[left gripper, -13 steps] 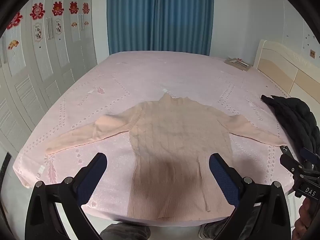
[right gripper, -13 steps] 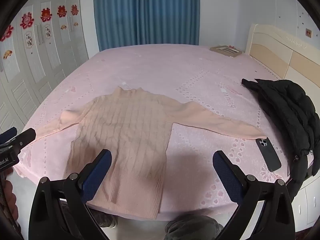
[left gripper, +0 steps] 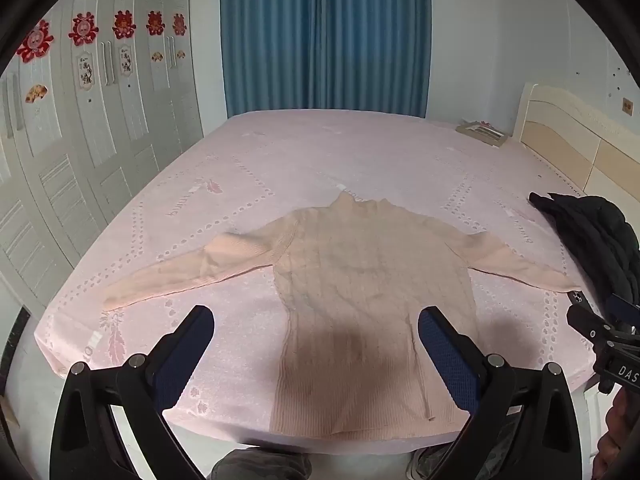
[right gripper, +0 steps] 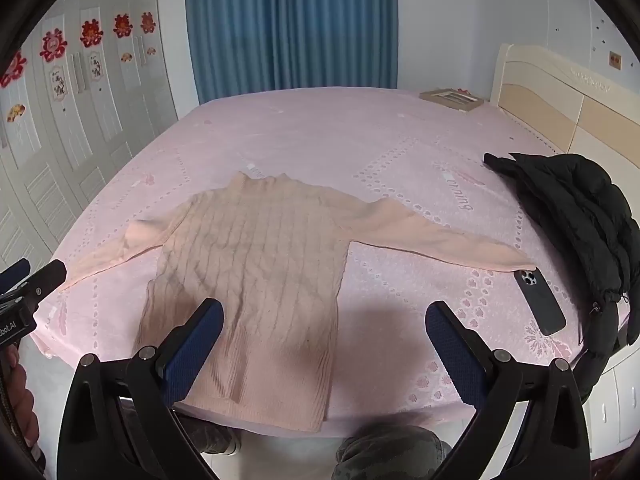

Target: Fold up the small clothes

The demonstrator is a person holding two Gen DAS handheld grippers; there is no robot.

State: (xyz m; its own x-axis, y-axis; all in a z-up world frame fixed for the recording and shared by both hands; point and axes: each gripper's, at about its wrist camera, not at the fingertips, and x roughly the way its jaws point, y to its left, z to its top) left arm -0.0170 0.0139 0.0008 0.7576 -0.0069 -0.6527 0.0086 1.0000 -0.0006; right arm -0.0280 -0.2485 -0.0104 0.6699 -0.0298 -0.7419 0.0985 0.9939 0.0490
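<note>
A small peach cable-knit sweater (left gripper: 372, 280) (right gripper: 256, 264) lies flat on the pink bed (left gripper: 320, 160) (right gripper: 340, 140), both sleeves spread out sideways and its hem at the near edge. My left gripper (left gripper: 316, 320) hovers above the hem, open, with nothing between its blue pads. In the right wrist view my right gripper (right gripper: 324, 316) hangs over the sweater's right side and the bare sheet, open and empty too. Each gripper shows at the edge of the other's view.
A black puffer jacket (right gripper: 576, 208) (left gripper: 592, 236) is heaped at the bed's right edge, with a dark phone (right gripper: 540, 300) beside the right sleeve's cuff. A flat box (right gripper: 452, 98) sits at the far right corner. White wardrobes (left gripper: 100, 140) line the left; a headboard (right gripper: 560, 92) stands right.
Both views have shifted slightly; the sweater and the things on the bed lie as before. Both grippers stay open.
</note>
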